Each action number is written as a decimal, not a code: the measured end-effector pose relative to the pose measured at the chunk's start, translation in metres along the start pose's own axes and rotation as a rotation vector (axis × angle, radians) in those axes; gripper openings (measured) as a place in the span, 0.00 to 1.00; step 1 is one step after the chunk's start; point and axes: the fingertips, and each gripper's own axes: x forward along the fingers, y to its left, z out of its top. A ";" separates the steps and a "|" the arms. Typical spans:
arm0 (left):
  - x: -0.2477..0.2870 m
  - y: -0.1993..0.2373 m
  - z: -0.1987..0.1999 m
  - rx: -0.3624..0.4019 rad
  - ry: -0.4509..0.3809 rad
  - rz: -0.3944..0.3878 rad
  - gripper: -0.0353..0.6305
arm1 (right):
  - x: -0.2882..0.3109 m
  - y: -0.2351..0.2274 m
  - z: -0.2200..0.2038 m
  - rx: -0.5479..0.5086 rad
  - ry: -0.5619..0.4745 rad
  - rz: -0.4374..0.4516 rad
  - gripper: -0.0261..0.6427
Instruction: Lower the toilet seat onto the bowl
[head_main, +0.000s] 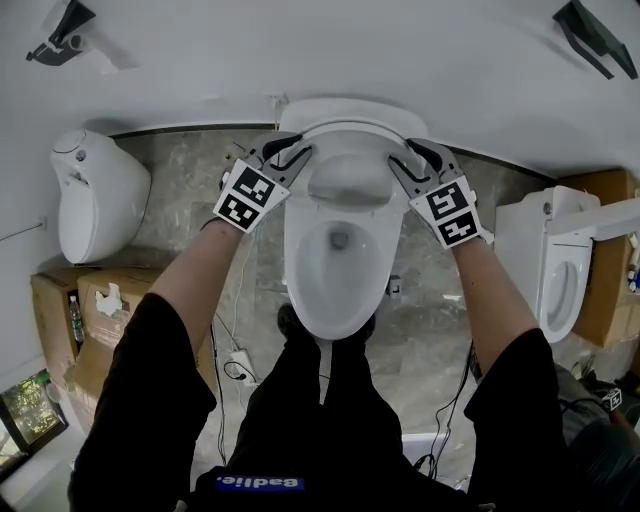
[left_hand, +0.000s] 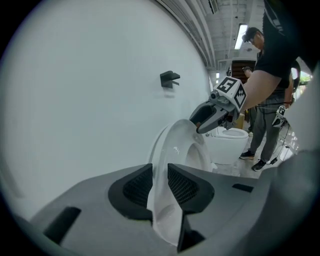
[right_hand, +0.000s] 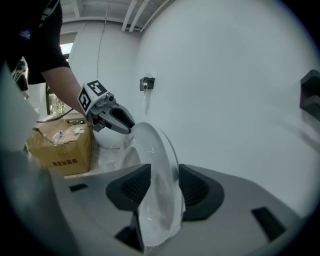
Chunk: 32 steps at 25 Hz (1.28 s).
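Note:
A white toilet seat (head_main: 350, 135) stands tilted up from the back of the white bowl (head_main: 300, 270), close to the wall. My left gripper (head_main: 290, 155) is on the seat's left edge and my right gripper (head_main: 410, 158) on its right edge. In the left gripper view the seat's thin rim (left_hand: 160, 200) fills the gap between the dark pads (left_hand: 135, 187), and the right gripper (left_hand: 200, 125) shows on the far edge. In the right gripper view the film-wrapped rim (right_hand: 160, 200) sits between the pads (right_hand: 197, 187); the left gripper (right_hand: 127, 125) is opposite.
Another white toilet (head_main: 95, 195) stands at the left and one more (head_main: 555, 260) at the right. Cardboard boxes (head_main: 85, 320) sit at the left, cables (head_main: 240, 365) lie on the marble floor. A person (left_hand: 270, 75) stands behind. Dark fixtures (head_main: 595, 35) hang on the wall.

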 end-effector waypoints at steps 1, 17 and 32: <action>0.002 0.001 0.000 0.005 0.001 0.002 0.19 | 0.001 -0.001 -0.002 -0.013 0.006 -0.005 0.27; 0.009 0.005 -0.003 0.068 0.018 0.015 0.18 | 0.006 -0.009 -0.006 -0.111 0.038 -0.079 0.22; -0.016 -0.024 -0.011 0.063 0.014 0.019 0.18 | -0.021 0.019 -0.008 -0.080 0.039 -0.119 0.22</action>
